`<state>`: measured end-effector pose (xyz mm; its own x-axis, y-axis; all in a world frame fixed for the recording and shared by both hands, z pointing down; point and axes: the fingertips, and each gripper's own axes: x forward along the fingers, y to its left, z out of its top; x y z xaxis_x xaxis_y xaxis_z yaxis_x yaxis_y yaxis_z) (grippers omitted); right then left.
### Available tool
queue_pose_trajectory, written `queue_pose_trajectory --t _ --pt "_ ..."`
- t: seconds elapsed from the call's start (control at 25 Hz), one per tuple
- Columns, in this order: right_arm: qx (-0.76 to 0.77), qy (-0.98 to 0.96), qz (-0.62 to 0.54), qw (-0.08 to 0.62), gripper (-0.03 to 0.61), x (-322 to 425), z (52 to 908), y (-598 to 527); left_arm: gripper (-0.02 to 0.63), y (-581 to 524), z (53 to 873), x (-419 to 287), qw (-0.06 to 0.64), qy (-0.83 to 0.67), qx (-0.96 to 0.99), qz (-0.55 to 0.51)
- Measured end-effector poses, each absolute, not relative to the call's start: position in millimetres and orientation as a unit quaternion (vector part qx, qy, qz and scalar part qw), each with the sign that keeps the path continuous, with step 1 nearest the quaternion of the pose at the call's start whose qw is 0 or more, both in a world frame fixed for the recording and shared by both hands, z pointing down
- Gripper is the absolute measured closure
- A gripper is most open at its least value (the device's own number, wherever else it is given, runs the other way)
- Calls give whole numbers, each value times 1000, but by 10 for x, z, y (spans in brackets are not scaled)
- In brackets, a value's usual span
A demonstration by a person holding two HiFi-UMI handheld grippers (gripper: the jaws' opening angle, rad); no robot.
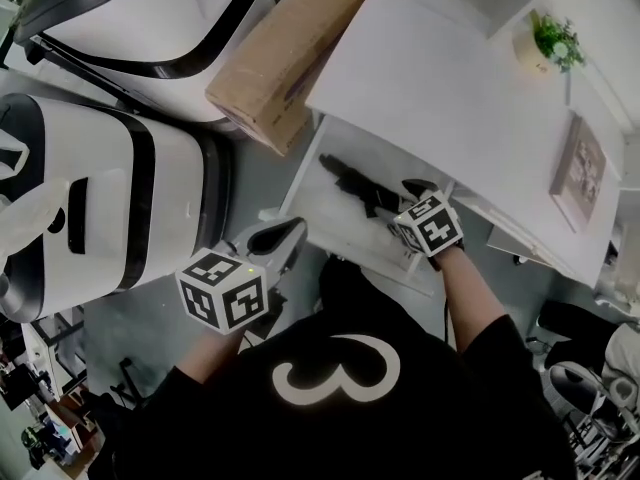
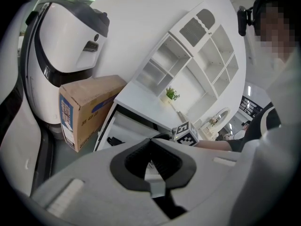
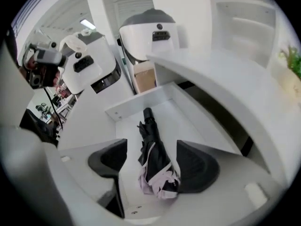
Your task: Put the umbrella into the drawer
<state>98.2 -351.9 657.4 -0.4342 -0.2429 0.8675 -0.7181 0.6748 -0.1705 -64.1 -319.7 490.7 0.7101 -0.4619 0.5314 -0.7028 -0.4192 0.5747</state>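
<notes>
A folded black umbrella (image 1: 350, 180) with a pale pink edge lies lengthwise on the floor of the pulled-out white drawer (image 1: 345, 250). My right gripper (image 1: 397, 208) hangs just above the umbrella's near end. In the right gripper view the jaws of that gripper (image 3: 151, 163) stand wide apart on either side of the umbrella (image 3: 149, 135), and the pads do not press on it. My left gripper (image 1: 288, 232) hovers at the drawer's front left corner, shut with nothing in it. The left gripper view shows that gripper's (image 2: 151, 142) tips meeting in front of the drawer (image 2: 126, 126).
A cardboard box (image 1: 285, 58) stands on the floor left of the white desk top (image 1: 450, 98). Two large white machines (image 1: 110, 198) fill the left side. A potted plant (image 1: 550, 43) and a picture frame (image 1: 578, 173) lie on the desk's far right.
</notes>
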Motion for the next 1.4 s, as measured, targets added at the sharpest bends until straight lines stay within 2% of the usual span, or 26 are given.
queue_pose_trajectory --t 0.24,0.36,0.56,0.68,1.12,1.4 --pt "332 -842 234 355 278 967 5530 -3287 604 -2975 4561 -490 374 -338 854 130" --pt "344 -868 207 292 390 905 4933 -3098 604 -2834 4333 -437 355 -334 865 119" --pt "351 -898 152 217 471 762 4201 -2681 604 -2554 3966 -340 325 -317 885 101" --pt "349 -909 140 179 571 673 3895 -2415 604 -2386 3761 -287 304 -304 898 94" --pt "369 -914 146 86 575 747 3354 -1809 604 -1919 3340 -139 243 -281 924 93" --pt "374 -911 151 82 575 730 3322 -1686 604 -1777 3296 -165 222 -284 927 100"
